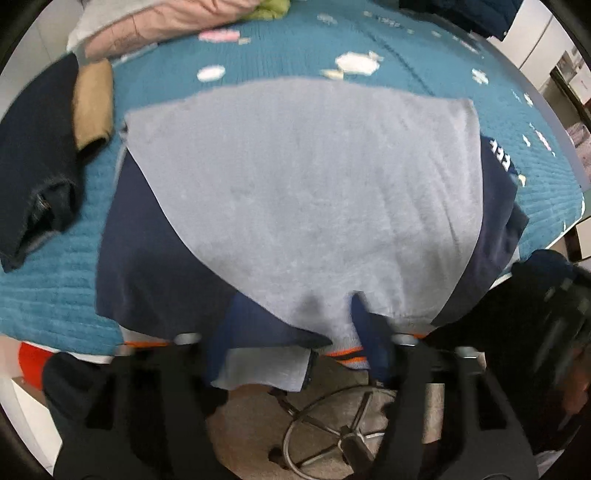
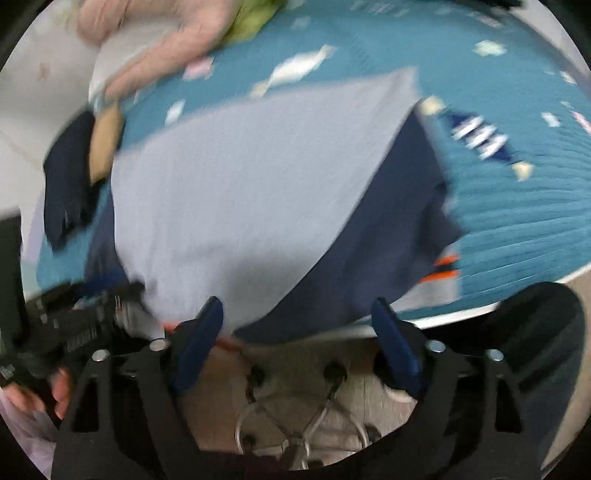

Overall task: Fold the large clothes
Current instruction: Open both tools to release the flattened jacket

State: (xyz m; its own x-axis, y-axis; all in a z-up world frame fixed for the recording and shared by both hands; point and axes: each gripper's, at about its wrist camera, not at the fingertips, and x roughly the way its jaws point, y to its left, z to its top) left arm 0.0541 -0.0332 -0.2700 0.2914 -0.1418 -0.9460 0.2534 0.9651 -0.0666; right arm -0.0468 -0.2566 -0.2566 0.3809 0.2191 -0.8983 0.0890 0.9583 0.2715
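Observation:
A large garment lies on the teal quilted cover (image 1: 55,295), its grey panel (image 1: 303,192) folded over a navy part (image 1: 155,258). Its orange-striped hem (image 1: 347,356) hangs over the near edge. My left gripper (image 1: 299,332) is at that edge and open; the grey hem hangs loose between its blue pads (image 1: 364,321). In the right wrist view the same grey panel (image 2: 240,192) and navy part (image 2: 369,251) show, blurred. My right gripper (image 2: 299,332) stands open at the near edge, with the garment's edge just beyond its tips. The left gripper (image 2: 85,325) appears at the left, held by a hand (image 2: 37,395).
A folded dark navy garment (image 1: 37,166) and a tan item (image 1: 92,103) lie at the left. Pink cloth (image 1: 147,26) and a green item (image 1: 269,9) lie at the far side. A chair's metal base (image 1: 332,435) stands on the floor below the edge.

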